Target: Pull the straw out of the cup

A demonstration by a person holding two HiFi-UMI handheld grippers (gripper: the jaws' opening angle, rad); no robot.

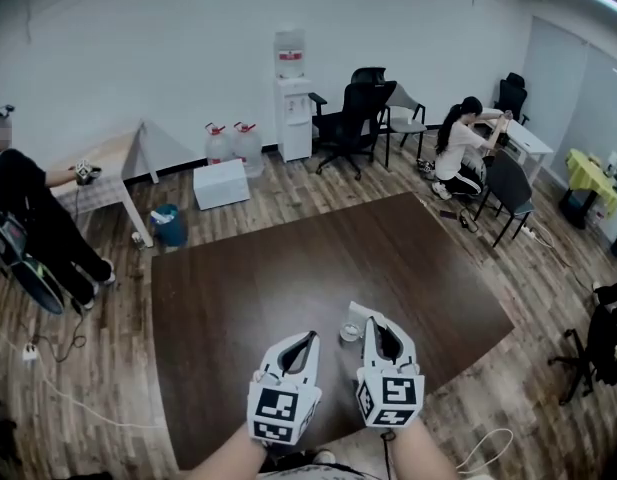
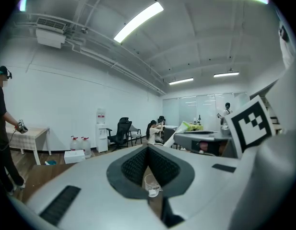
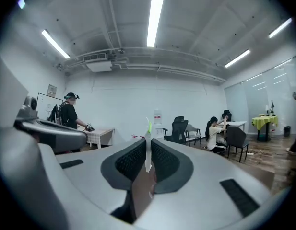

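Observation:
A small clear cup (image 1: 349, 332) stands on the dark brown table (image 1: 288, 258), between the tips of my two grippers. In the right gripper view a thin white straw (image 3: 147, 150) with a green tip stands upright between the pads, clear of the cup, and my right gripper (image 3: 148, 140) is shut on it. In the head view that gripper (image 1: 373, 320) hovers just right of the cup. My left gripper (image 1: 312, 338) is to the cup's left, tips together and empty. In the left gripper view the cup (image 2: 151, 183) shows low down past that gripper (image 2: 148, 148).
A person (image 1: 28, 218) stands by a small table at the left. Another person (image 1: 458, 153) sits at a desk at the back right. Office chairs (image 1: 353, 118), a water dispenser (image 1: 291, 93), a white box (image 1: 220, 183) and a blue bucket (image 1: 170, 225) stand beyond the table.

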